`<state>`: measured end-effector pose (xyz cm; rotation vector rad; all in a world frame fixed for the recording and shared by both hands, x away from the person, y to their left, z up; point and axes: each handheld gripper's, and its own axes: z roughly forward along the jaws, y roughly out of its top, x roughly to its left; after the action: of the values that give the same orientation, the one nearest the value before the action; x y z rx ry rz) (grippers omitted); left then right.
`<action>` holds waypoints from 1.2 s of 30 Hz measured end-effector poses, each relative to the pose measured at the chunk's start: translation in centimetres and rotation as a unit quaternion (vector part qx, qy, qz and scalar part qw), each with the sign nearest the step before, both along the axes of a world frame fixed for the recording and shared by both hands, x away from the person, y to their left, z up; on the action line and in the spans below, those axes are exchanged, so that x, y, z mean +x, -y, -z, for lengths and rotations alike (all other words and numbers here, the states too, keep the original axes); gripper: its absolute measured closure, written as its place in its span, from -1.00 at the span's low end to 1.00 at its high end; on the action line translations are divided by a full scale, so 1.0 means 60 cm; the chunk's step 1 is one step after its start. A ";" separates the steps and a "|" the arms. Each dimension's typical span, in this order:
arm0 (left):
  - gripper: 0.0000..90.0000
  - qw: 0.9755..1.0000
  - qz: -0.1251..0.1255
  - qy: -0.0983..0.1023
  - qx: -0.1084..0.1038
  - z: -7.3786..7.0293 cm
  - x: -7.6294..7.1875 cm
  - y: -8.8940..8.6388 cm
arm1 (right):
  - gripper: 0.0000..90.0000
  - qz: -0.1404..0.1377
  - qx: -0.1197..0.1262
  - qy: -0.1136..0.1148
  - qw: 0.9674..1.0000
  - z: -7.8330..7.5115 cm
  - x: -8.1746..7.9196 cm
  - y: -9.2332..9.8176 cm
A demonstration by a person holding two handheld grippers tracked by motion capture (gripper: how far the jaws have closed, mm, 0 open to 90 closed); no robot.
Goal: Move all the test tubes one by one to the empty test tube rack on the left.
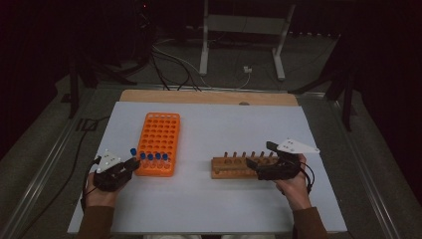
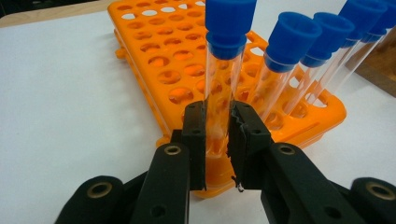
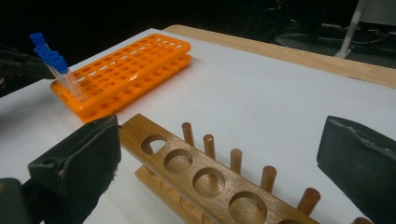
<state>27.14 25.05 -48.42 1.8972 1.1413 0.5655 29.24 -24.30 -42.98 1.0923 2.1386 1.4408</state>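
My left gripper (image 2: 218, 135) is shut on a clear test tube with a blue cap (image 2: 224, 70), held upright by its glass body at the near corner of the orange rack (image 2: 154, 51). Whether its lower end sits in a hole is hidden by the jaws. Several more blue-capped tubes (image 2: 292, 42) stand in the rack's near row. From above, the held tube (image 1: 133, 151) stands a little higher than its neighbours (image 1: 153, 157), beside the left gripper (image 1: 132, 164). My right gripper (image 3: 222, 140) is open, its jaws either side of the wooden rack (image 3: 187, 163), whose holes are empty.
The orange rack (image 1: 159, 142) and the wooden rack (image 1: 234, 167) lie on a white table top (image 1: 219, 124) with a wooden strip along its far edge. Beyond the table stand a metal frame (image 1: 239, 30) and cables on the floor.
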 end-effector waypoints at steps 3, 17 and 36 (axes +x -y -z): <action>0.74 1.000 -0.002 -0.002 -0.001 0.001 -0.001 -0.001 | -1.00 0.002 0.000 -0.001 1.000 0.001 -0.001 0.003; 0.74 1.000 -0.005 -0.010 0.005 0.006 -0.004 -0.001 | -1.00 0.006 -0.003 -0.001 1.000 0.004 -0.003 0.010; 0.74 1.000 -0.007 -0.013 0.021 0.007 -0.003 0.006 | -1.00 0.006 -0.004 -0.002 1.000 0.007 -0.003 0.012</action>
<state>26.99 24.70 -48.81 1.9389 1.1688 0.5770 29.04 -25.01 -43.41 1.1046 2.1334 1.4258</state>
